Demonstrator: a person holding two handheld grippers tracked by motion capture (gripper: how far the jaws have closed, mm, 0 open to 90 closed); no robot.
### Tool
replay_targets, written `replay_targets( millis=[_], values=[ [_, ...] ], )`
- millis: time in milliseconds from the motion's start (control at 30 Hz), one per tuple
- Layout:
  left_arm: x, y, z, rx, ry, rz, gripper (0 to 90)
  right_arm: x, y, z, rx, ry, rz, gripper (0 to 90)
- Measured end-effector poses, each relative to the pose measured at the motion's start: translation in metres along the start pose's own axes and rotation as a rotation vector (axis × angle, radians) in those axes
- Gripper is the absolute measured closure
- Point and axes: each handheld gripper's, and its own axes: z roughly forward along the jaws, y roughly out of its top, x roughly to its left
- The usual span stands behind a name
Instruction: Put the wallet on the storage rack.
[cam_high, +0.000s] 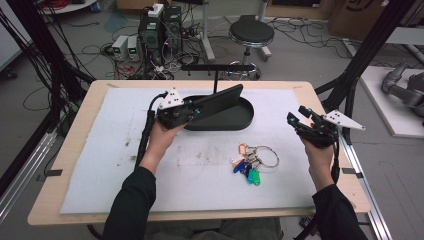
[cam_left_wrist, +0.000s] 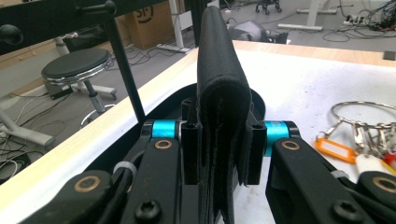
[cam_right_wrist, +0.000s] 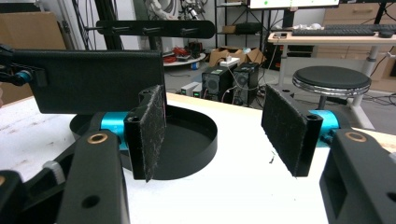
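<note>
A flat black wallet (cam_high: 222, 99) is clamped between the jaws of my left gripper (cam_high: 196, 111), tilted up over a black oval tray (cam_high: 239, 123). In the left gripper view the wallet (cam_left_wrist: 219, 70) stands edge-on between the pads of the left gripper (cam_left_wrist: 222, 140), above the tray (cam_left_wrist: 116, 151). My right gripper (cam_high: 296, 120) hovers open at the table's right side, holding nothing. In its own view the right gripper (cam_right_wrist: 212, 135) has its pads wide apart, facing the wallet (cam_right_wrist: 93, 79) and the tray (cam_right_wrist: 198, 140).
A bunch of keys (cam_high: 252, 161) with coloured tags on a large ring lies on the white mat, front of the tray. A black stand with a hook bar (cam_high: 216, 67) rises behind the tray. A stool (cam_high: 251, 34) and computers stand on the floor beyond.
</note>
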Motion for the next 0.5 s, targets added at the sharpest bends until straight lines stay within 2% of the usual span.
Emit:
replay_targets(
  millis=[500],
  values=[
    [0.01,-0.006,0.019,0.003,0.029,-0.025,74.7,-0.002,-0.001,0.0,-0.002,-0.005,0.003,40.3]
  ],
)
